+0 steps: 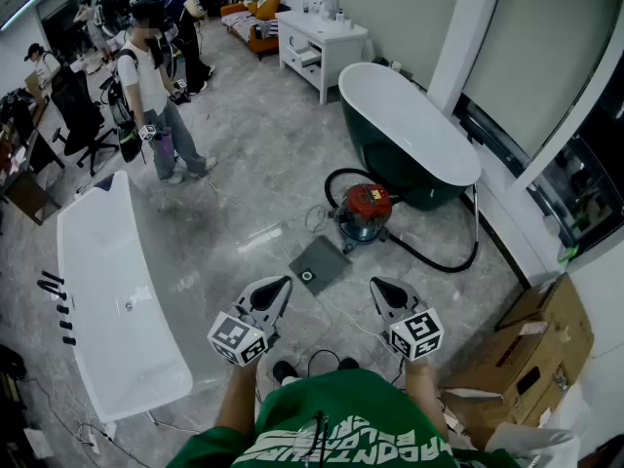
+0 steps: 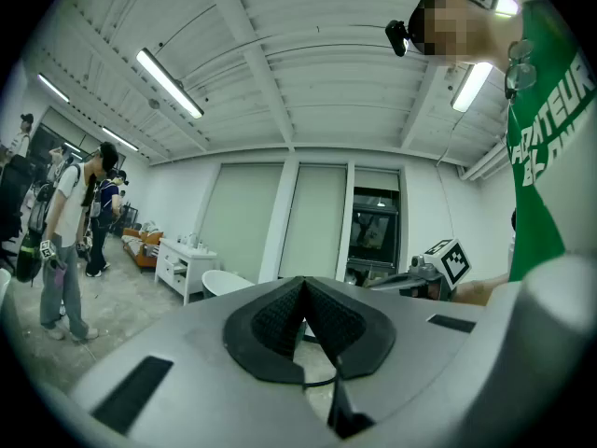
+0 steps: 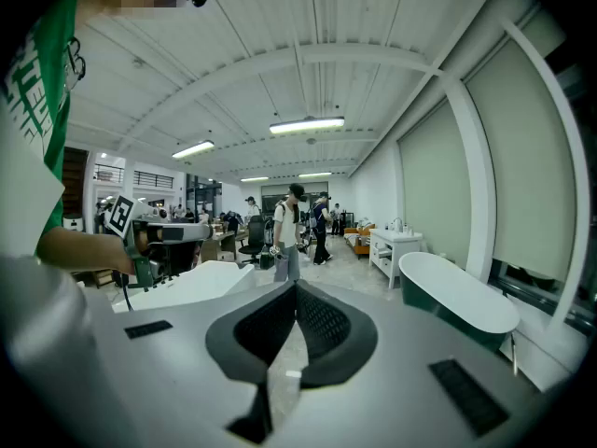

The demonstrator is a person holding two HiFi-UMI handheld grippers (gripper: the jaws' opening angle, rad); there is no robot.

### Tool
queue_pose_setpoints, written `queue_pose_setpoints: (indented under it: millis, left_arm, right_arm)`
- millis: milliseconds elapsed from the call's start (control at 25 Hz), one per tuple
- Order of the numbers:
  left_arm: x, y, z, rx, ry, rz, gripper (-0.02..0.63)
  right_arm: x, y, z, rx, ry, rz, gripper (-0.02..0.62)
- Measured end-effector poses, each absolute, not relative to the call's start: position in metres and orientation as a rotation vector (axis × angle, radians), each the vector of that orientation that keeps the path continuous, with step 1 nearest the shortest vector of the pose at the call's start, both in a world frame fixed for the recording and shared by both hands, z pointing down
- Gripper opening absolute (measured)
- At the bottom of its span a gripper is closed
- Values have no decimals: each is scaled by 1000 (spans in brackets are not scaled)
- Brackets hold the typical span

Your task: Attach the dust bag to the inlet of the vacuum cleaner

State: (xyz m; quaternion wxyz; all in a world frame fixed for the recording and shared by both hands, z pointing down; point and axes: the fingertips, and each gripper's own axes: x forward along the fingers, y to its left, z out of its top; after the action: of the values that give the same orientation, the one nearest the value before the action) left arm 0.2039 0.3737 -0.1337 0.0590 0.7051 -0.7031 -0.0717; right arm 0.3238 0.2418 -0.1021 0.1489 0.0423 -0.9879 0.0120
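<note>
In the head view a broad stretch of grey marbled floor (image 1: pixel 263 164) lies open mid-frame. It is hemmed in by a long white bathtub (image 1: pixel 107 261) at the left edge, a dark green bathtub (image 1: pixel 409 115) with a smooth white inside at upper right, and a cardboard box (image 1: pixel 546 339) at lower right. The red drum-shaped vacuum cleaner (image 1: pixel 366 208) stands just below the green tub, and its black hose (image 1: pixel 429 259) loops round it. The dust bag (image 1: pixel 322 261), a flat grey square with a round collar hole, lies on the floor just beside the vacuum at its lower left, apart from both grippers.

The left gripper (image 1: pixel 277 285) and right gripper (image 1: pixel 381 286) hover at bottom centre, each with its jaws closed tip to tip on nothing. Only the gripper views show the ribbed black pads (image 3: pixel 322 320) and a ceiling strip light (image 3: pixel 308 124); neither shows the bag. People (image 1: pixel 146 76) stand at upper left.
</note>
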Motion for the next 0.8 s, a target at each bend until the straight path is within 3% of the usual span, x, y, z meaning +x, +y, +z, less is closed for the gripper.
queue_pose_setpoints:
  millis: [800]
  left_arm:
    - [137, 459, -102, 2145, -2050, -203, -4]
  right_arm:
    - [285, 320, -77, 262, -2770, 38, 9]
